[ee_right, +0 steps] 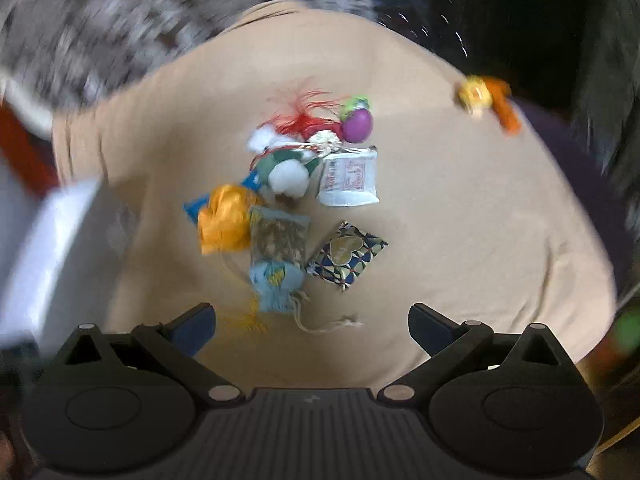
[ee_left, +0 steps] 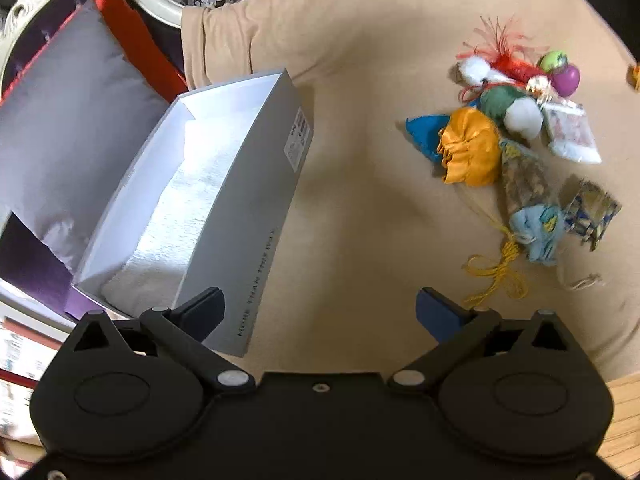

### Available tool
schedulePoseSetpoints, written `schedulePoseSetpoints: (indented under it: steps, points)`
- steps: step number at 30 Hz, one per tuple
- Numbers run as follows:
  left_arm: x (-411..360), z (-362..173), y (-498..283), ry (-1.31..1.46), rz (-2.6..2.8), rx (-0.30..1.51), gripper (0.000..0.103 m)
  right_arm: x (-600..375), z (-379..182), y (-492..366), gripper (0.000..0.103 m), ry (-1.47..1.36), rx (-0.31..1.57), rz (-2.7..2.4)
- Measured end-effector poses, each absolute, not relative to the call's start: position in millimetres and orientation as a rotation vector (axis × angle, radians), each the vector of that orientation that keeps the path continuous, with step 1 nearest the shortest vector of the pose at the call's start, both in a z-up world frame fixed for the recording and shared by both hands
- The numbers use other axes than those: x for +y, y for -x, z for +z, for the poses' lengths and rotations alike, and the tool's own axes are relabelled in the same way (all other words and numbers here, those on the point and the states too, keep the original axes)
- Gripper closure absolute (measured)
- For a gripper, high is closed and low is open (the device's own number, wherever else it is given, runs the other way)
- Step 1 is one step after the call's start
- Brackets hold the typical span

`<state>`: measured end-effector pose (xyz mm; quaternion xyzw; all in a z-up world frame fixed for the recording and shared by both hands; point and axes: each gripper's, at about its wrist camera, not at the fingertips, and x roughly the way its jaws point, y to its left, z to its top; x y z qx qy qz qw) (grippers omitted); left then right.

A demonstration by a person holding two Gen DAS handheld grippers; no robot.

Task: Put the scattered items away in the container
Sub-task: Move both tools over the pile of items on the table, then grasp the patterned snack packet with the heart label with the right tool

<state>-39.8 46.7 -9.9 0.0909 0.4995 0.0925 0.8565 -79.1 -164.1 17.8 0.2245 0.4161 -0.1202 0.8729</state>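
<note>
An open grey box (ee_left: 224,184) with a white inside stands at the left of a tan-covered table (ee_left: 360,80). A pile of small items lies to its right: an orange satin pouch (ee_left: 470,148), a blue pouch (ee_left: 424,134), a white pompom (ee_left: 522,118), a purple egg (ee_left: 566,80), a light blue drawstring bag (ee_left: 538,232) and a patterned packet (ee_left: 592,212). My left gripper (ee_left: 320,312) hovers open beside the box's near corner. In the blurred right wrist view, my right gripper (ee_right: 312,326) hangs open just short of the light blue bag (ee_right: 276,284) and the patterned packet (ee_right: 348,256).
A grey cushion (ee_left: 68,120) and a red one (ee_left: 132,36) lie on an ornate white chair behind the box. A yellow and orange toy (ee_right: 486,100) lies alone at the table's far right. A white printed sachet (ee_right: 350,178) is in the pile.
</note>
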Motion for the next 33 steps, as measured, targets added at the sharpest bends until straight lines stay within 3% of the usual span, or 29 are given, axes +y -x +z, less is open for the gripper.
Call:
schedulePoseSetpoints:
  steps: [3,9,13,18,19,23,30,33]
  points:
    - [58,-6,38,-0.093,0.155,1.044,0.004,-201,-3,76,0.001,-0.569,0.869,-0.382]
    - [61,4,29,0.018,0.138,0.957,0.004,-236,-38,40,0.006,-0.501,0.965,-0.424]
    - [45,5,18,0.005,0.125,0.897,0.004,-255,-60,13,0.022,-0.706,1.012,-0.301]
    - [43,-1,12,-0.011,0.124,0.916,0.004,-257,-80,-22,0.022,-0.856,1.043,-0.271]
    - [45,-1,11,-0.003,0.123,0.919,0.004,-253,-82,-29,0.025,-0.834,1.046,-0.278]
    - [53,-2,11,0.035,0.137,0.923,0.004,-237,-91,-54,0.051,-0.765,1.107,-0.292]
    - [66,-3,12,0.116,0.137,0.941,0.005,-215,-112,-80,0.046,-0.737,1.145,-0.381]
    - [65,-3,12,0.106,0.135,0.939,0.005,-210,-111,-88,0.05,-0.71,1.113,-0.413]
